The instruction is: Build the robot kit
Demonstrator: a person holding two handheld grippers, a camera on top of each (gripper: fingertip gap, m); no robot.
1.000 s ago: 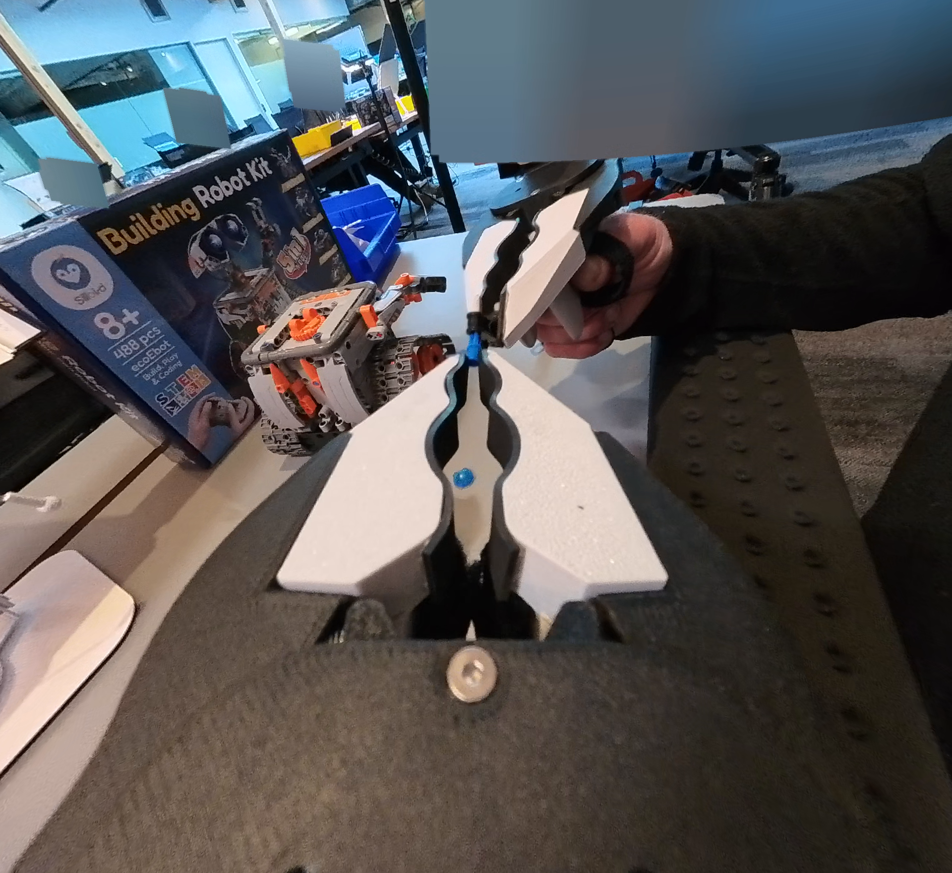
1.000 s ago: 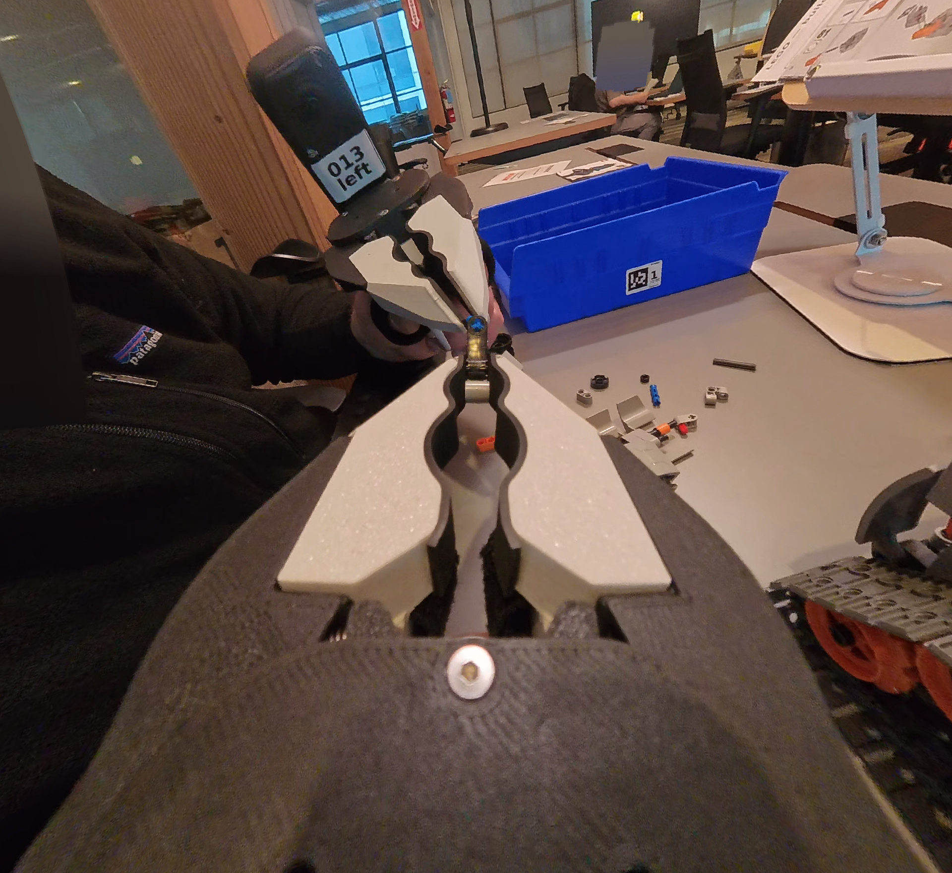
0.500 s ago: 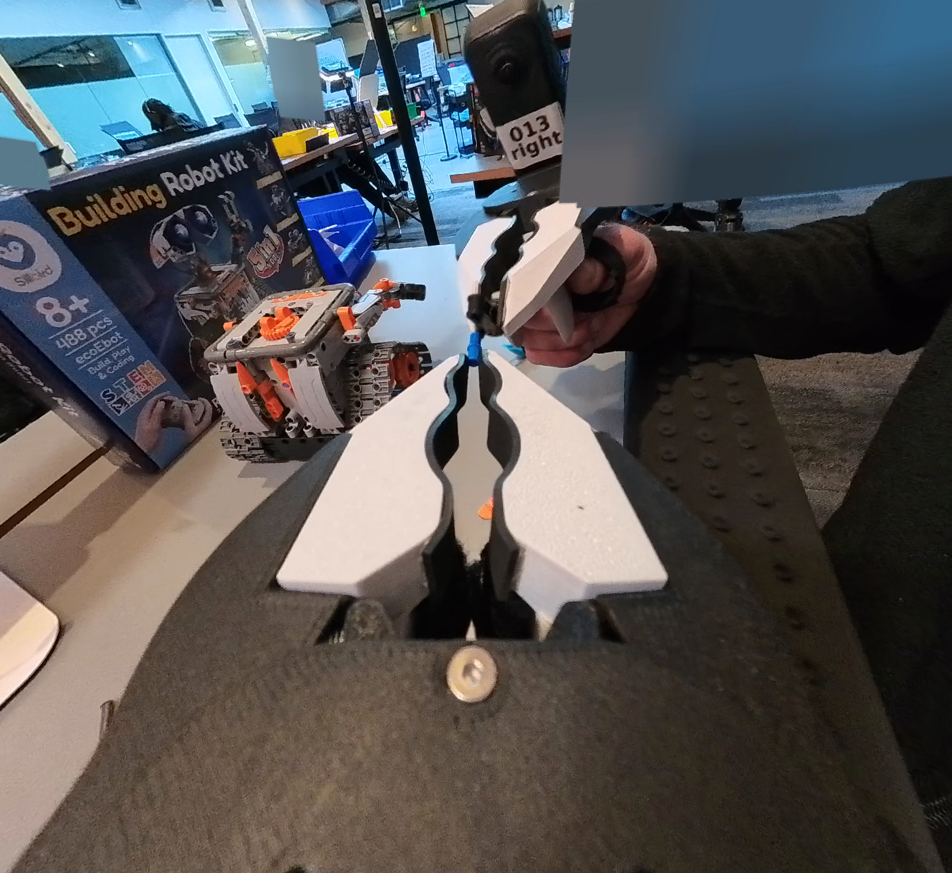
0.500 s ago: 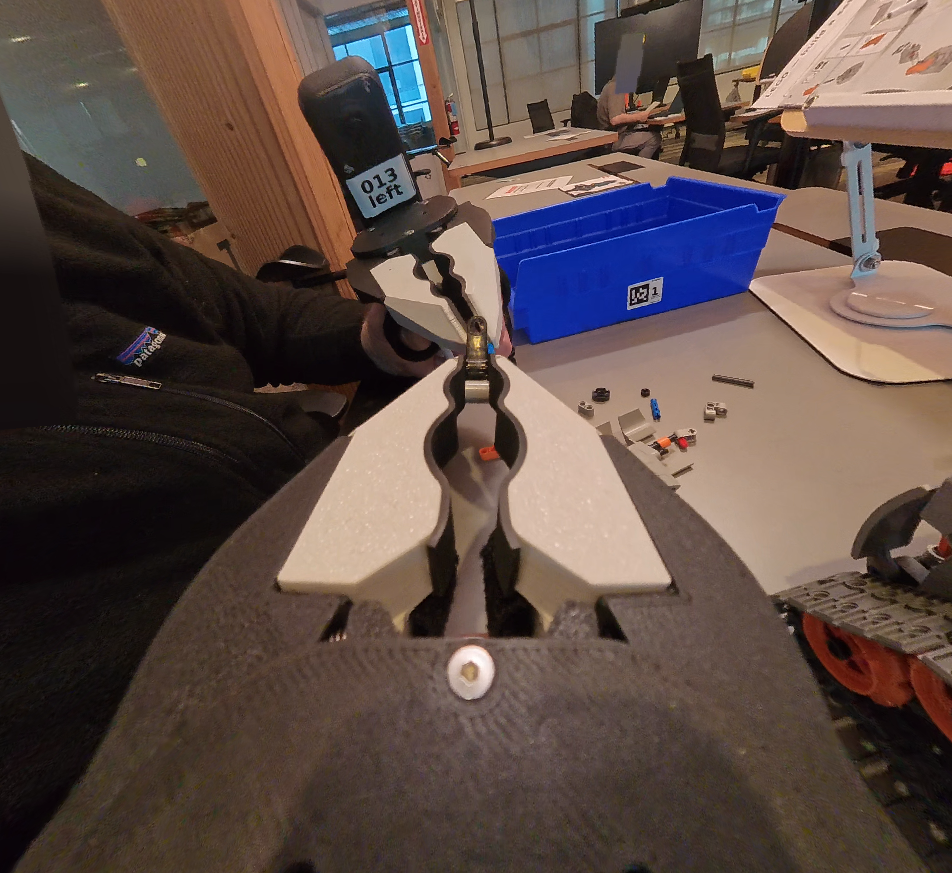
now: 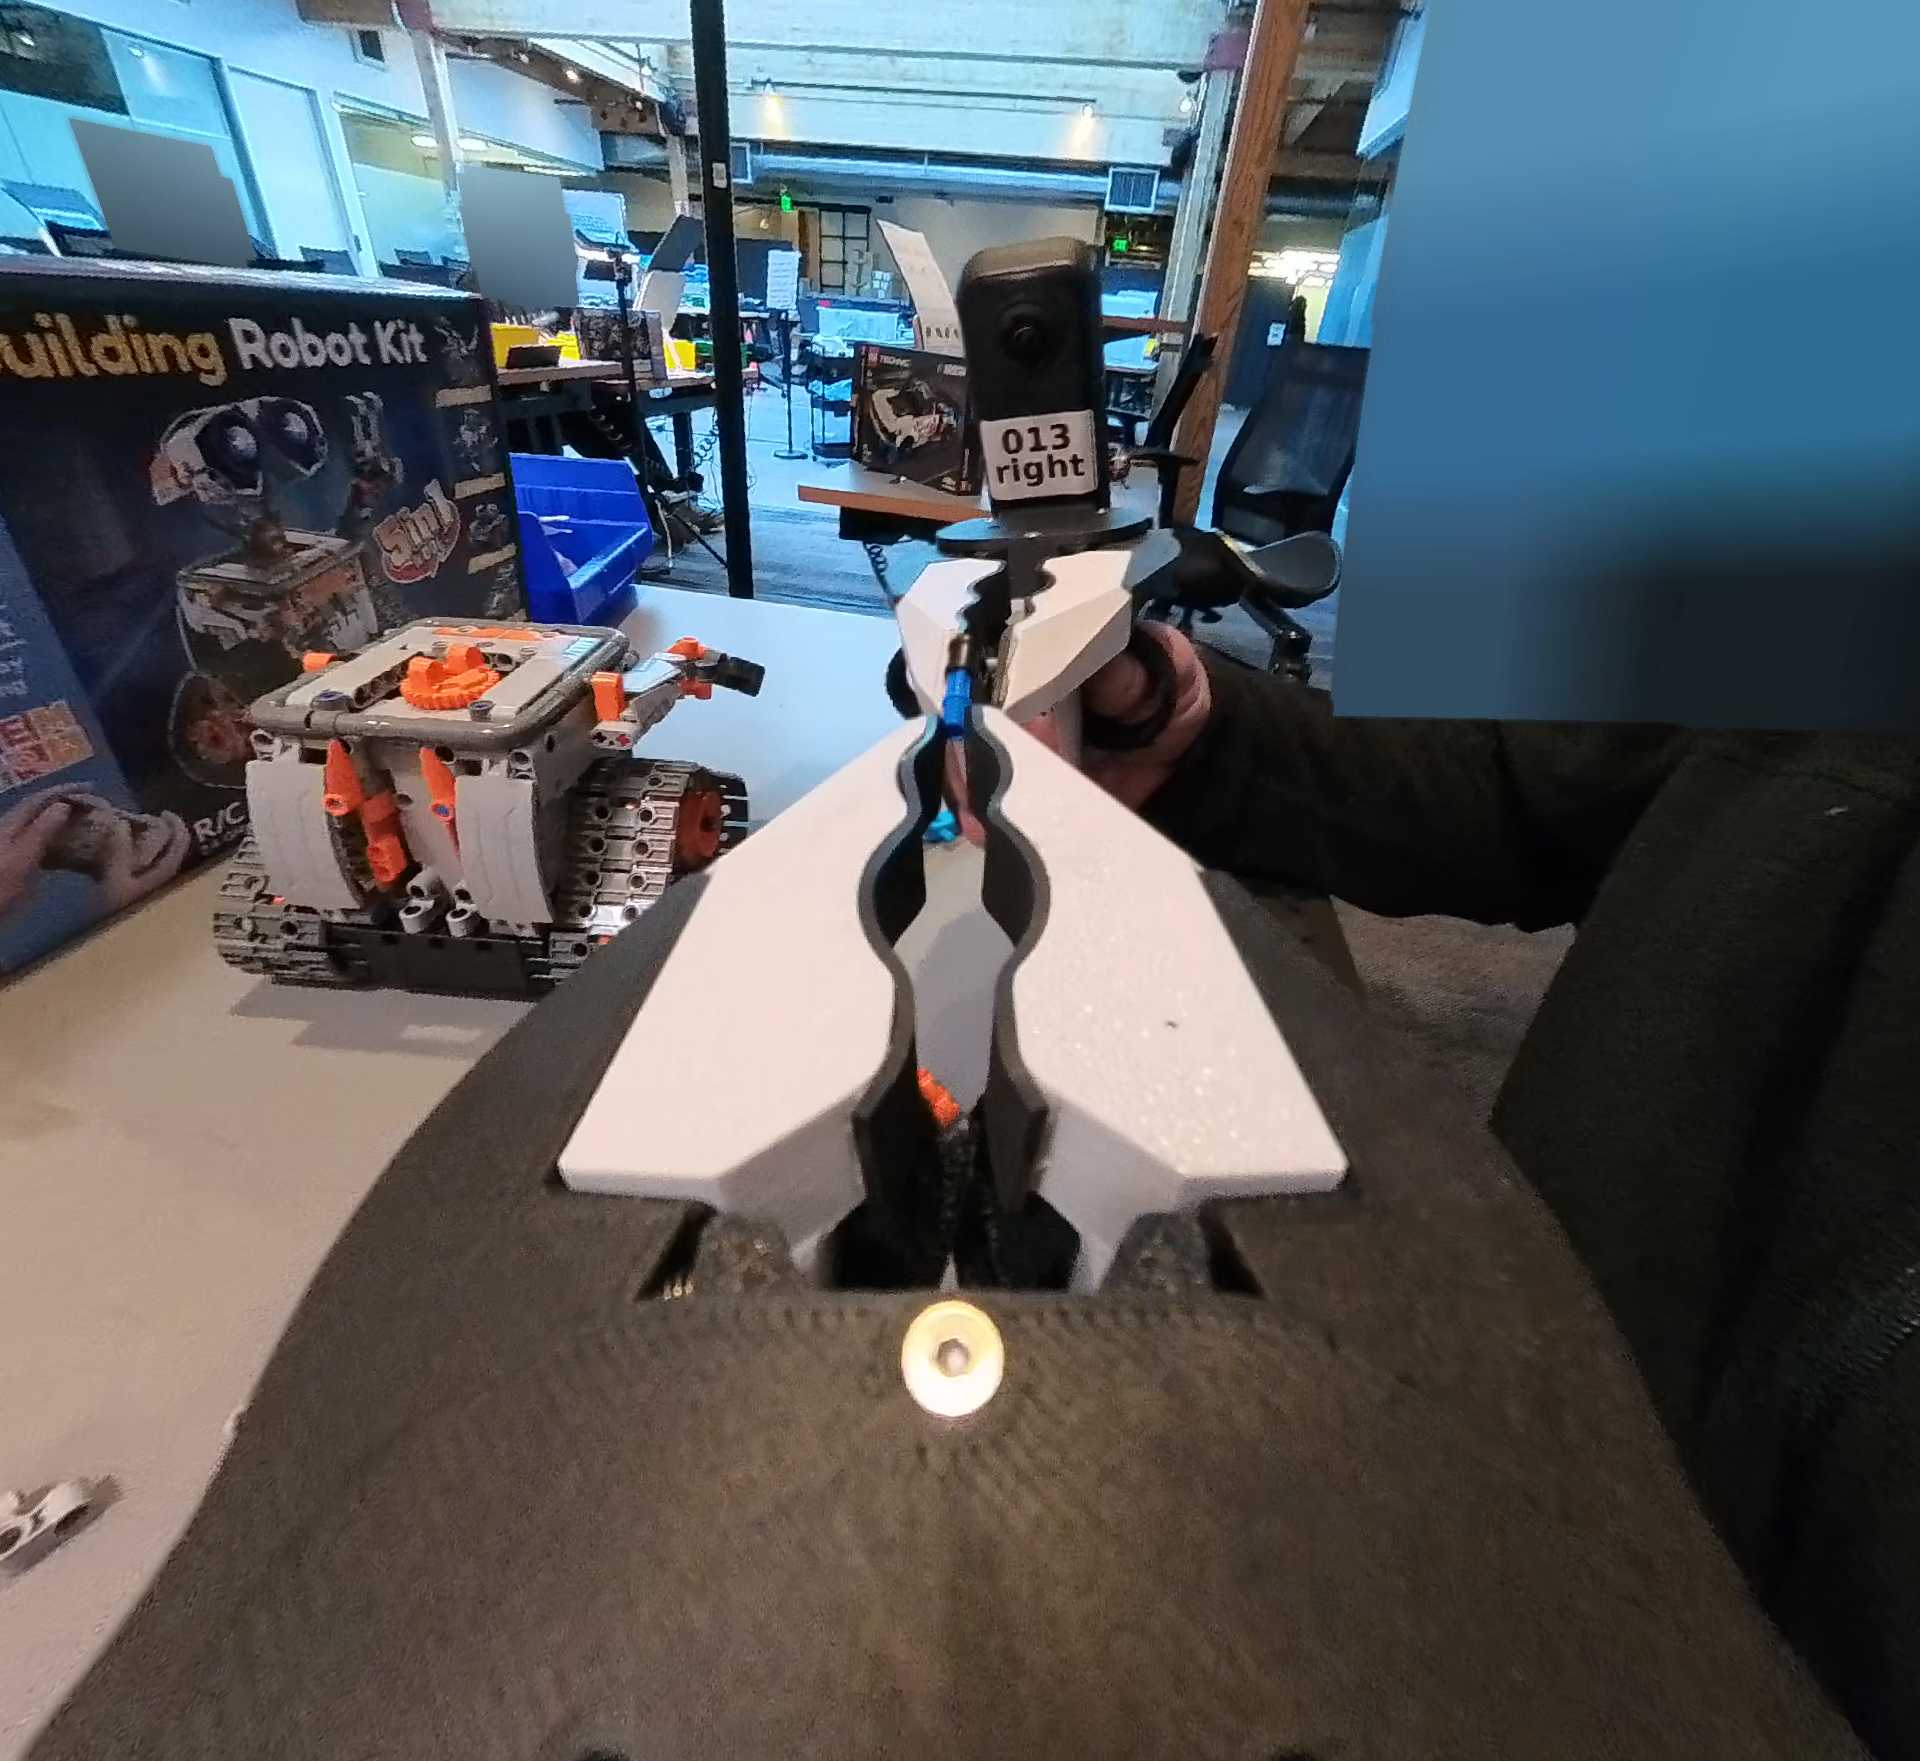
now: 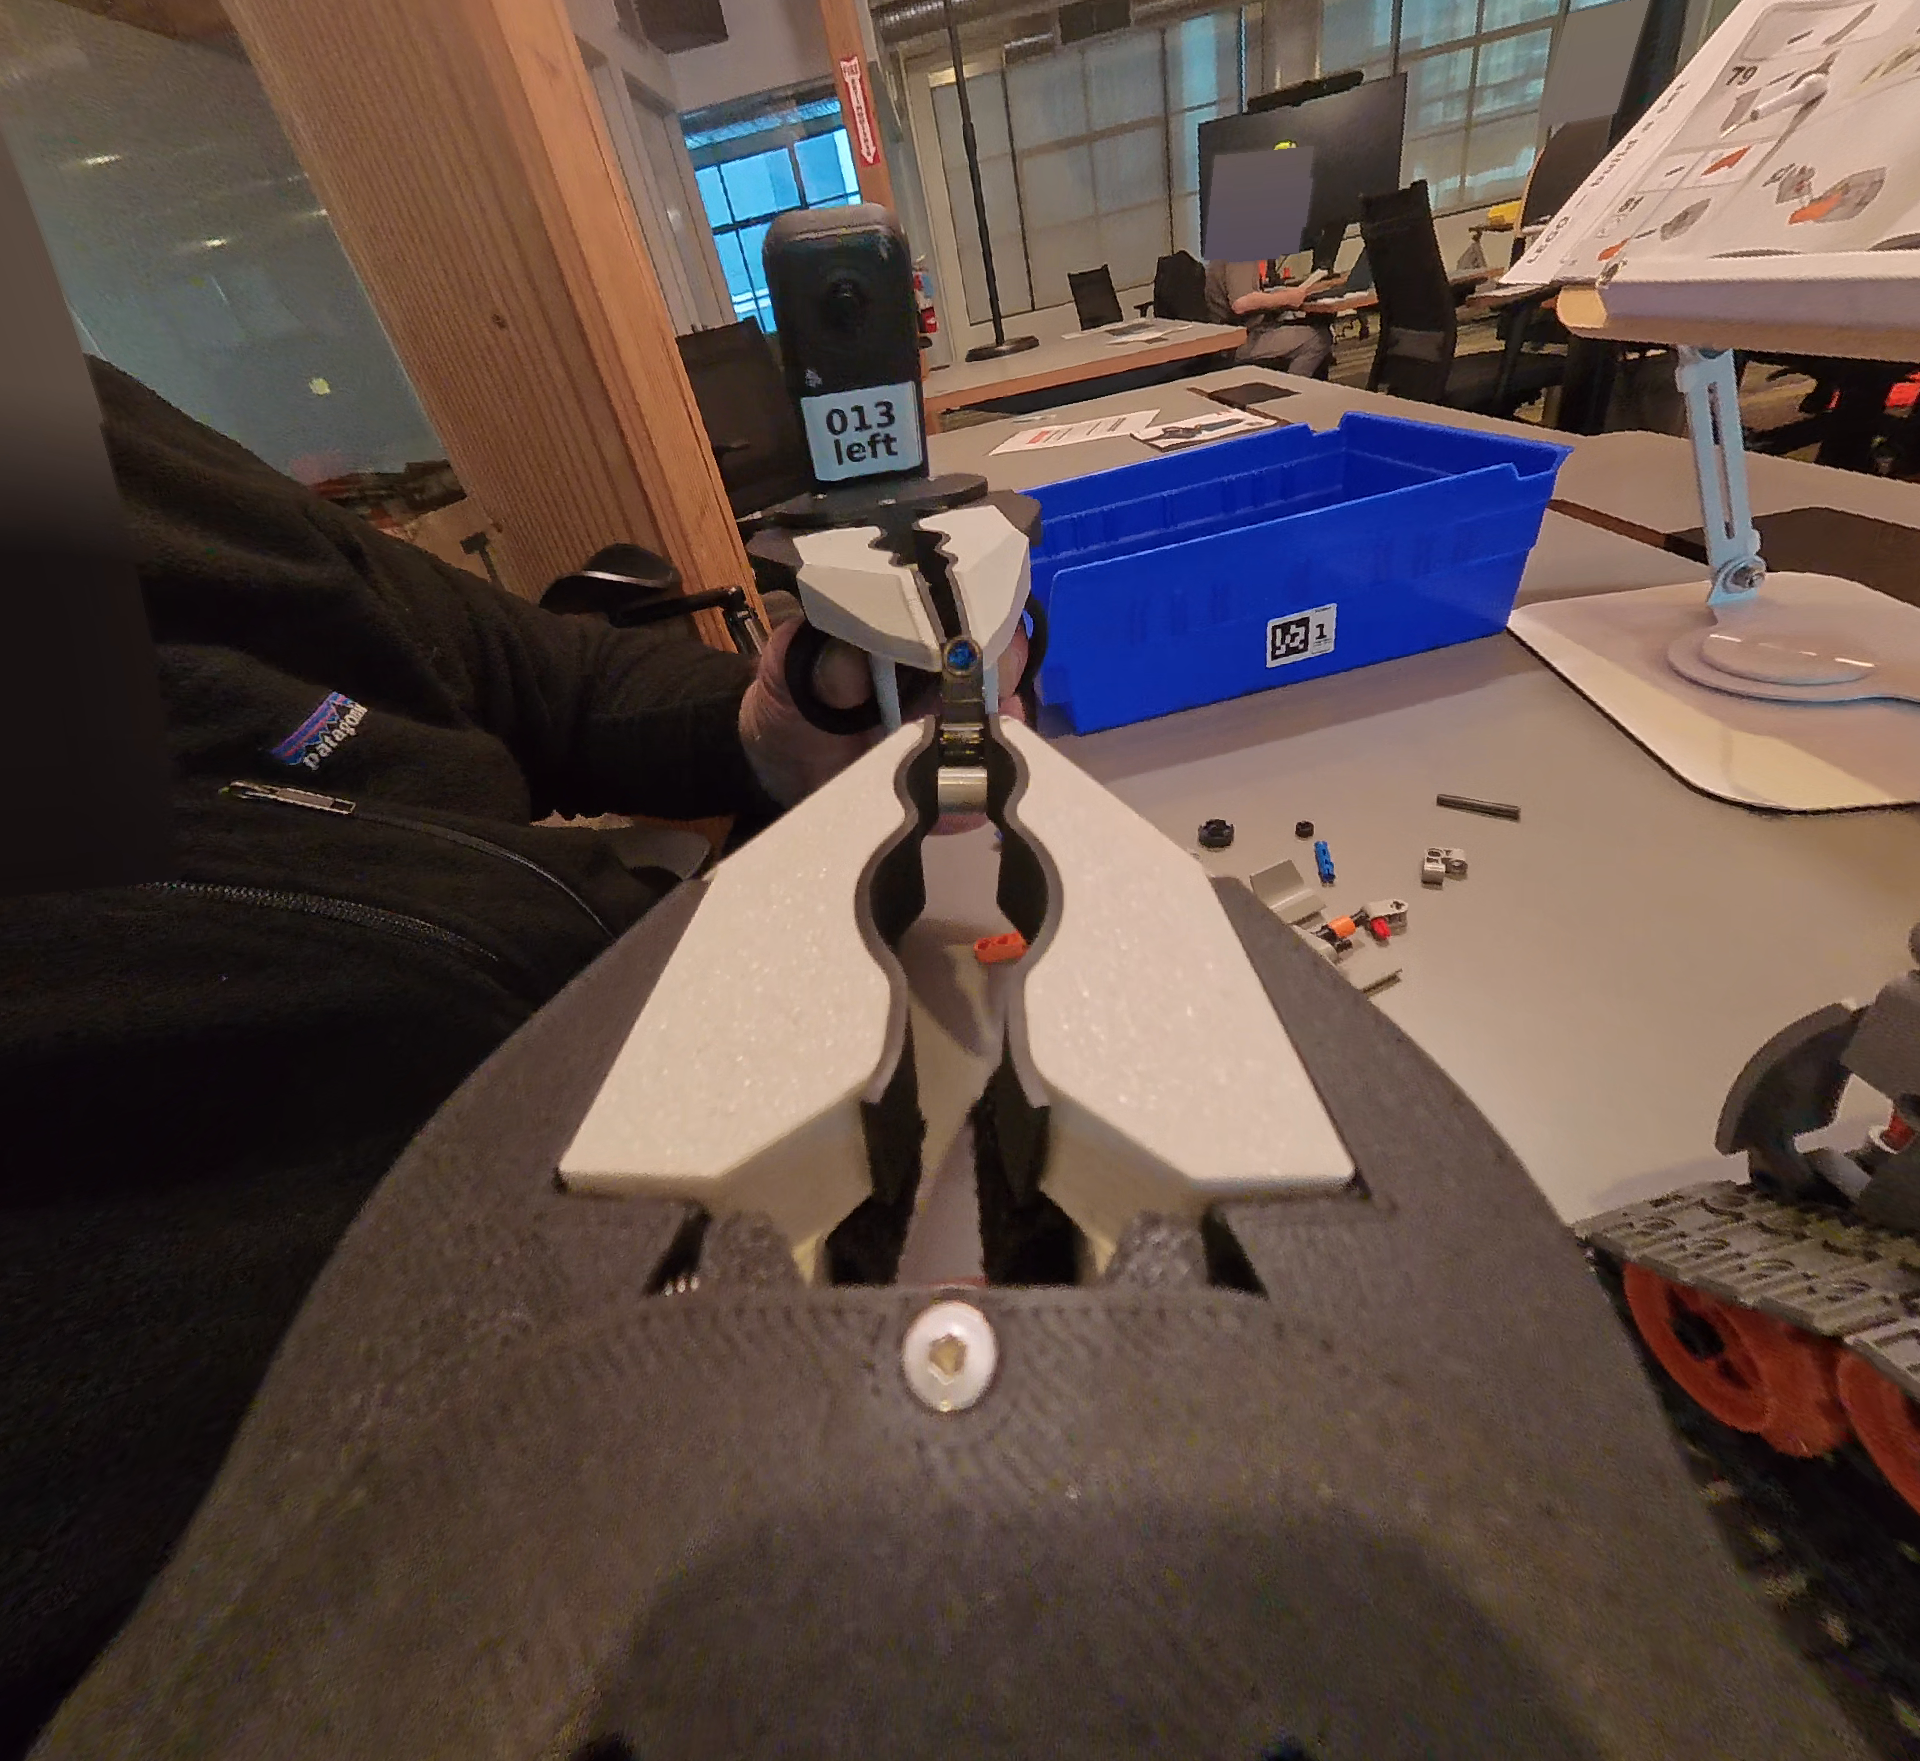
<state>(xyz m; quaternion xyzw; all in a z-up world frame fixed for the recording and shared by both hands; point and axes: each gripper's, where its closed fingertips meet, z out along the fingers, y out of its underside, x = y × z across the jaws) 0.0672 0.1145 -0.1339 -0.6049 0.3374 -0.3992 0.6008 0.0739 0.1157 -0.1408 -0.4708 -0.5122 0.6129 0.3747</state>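
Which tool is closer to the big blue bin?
Left. The left tool is up in the air just in front of the blue bin, by its near end. The right tool is farther back, facing it.

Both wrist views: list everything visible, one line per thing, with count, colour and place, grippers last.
tracked toy robot: one, grey and orange, on the table ahead-left of the left gripper.
kit box: one, dark blue, upright behind the toy robot.
blue bin: one, on the table behind the loose parts.
loose parts: several, grey, black, orange, blue, scattered on the table.
stand: one, white, holding an open instruction booklet.
blue pin: one, at the left gripper's tips.
small grey-black piece: one, at the right gripper's tips.
left gripper: white fingers, shut on blue pin.
right gripper: white fingers, shut on small grey-black piece.
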